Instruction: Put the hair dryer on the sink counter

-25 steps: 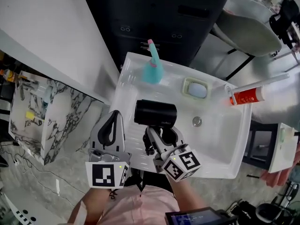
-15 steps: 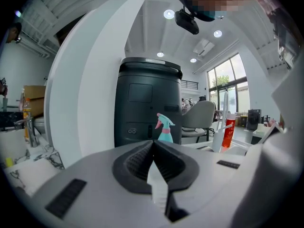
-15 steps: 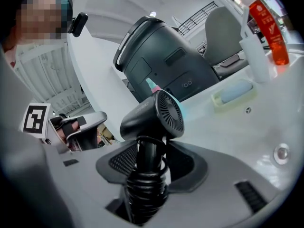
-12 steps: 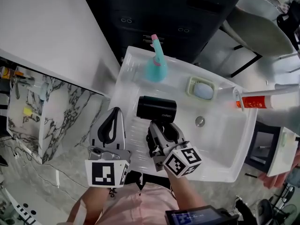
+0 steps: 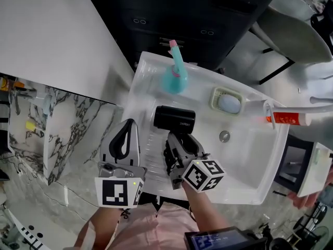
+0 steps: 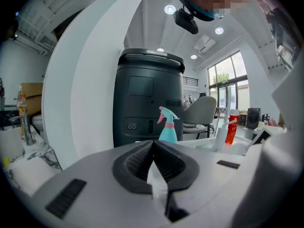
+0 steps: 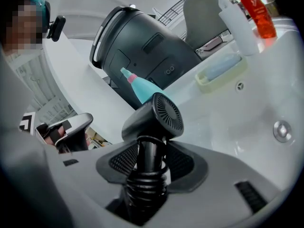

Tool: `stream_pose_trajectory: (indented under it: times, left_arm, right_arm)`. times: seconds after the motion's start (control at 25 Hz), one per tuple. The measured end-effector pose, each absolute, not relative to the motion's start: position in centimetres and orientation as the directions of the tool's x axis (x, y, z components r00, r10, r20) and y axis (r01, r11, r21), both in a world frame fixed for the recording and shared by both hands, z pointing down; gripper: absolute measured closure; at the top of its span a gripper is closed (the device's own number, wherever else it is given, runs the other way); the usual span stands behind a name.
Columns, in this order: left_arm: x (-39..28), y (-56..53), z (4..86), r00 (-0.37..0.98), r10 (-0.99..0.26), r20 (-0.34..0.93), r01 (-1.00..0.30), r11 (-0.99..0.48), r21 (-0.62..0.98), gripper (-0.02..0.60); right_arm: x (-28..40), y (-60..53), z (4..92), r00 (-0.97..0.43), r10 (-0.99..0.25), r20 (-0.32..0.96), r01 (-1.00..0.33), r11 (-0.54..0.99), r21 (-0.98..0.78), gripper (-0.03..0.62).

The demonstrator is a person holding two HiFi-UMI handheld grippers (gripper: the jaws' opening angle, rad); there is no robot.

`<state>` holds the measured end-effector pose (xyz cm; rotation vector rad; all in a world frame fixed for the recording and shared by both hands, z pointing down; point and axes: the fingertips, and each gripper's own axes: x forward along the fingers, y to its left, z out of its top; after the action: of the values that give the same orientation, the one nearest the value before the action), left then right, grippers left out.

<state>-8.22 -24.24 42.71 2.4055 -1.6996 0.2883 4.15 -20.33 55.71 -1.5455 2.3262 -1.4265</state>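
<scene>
A black hair dryer (image 5: pixel 174 119) (image 7: pixel 153 119) hangs over the left part of the white sink counter (image 5: pixel 143 100). My right gripper (image 5: pixel 181 146) (image 7: pixel 148 152) is shut on its handle, just above the ribbed cord collar, with the barrel pointing left and the grille end facing the gripper's camera. The left gripper (image 5: pixel 123 142) (image 6: pixel 153 156) hovers beside it past the counter's left edge, jaws together with nothing between them.
A teal spray bottle (image 5: pixel 175 76) (image 7: pixel 140 87) (image 6: pixel 168 126) stands at the counter's back left. A soap dish (image 5: pixel 227 102) (image 7: pixel 222 69) and a red-and-white tube (image 5: pixel 289 119) (image 7: pixel 247 4) sit near the back right. The basin drain (image 5: pixel 224 136) lies right of the dryer. A dark cabinet (image 5: pixel 197 20) stands behind.
The view has shifted slightly, so the dryer and right gripper sit a little further right and up in the frame. The grip is unchanged and the left gripper has hardly moved.
</scene>
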Motion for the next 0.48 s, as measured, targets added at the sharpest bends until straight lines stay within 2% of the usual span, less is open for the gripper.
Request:
stream_pose_trajectory:
  times: [0.48]
  left_arm:
    - [-7.8,-25.2,43.5,0.333,-0.900,0.280,-0.941,-0.335,0.042,0.572]
  right_arm:
    - [4.4,-21.0,58.5,-0.485,-0.663,0.570,-0.748,-0.023,-0.664,0.405]
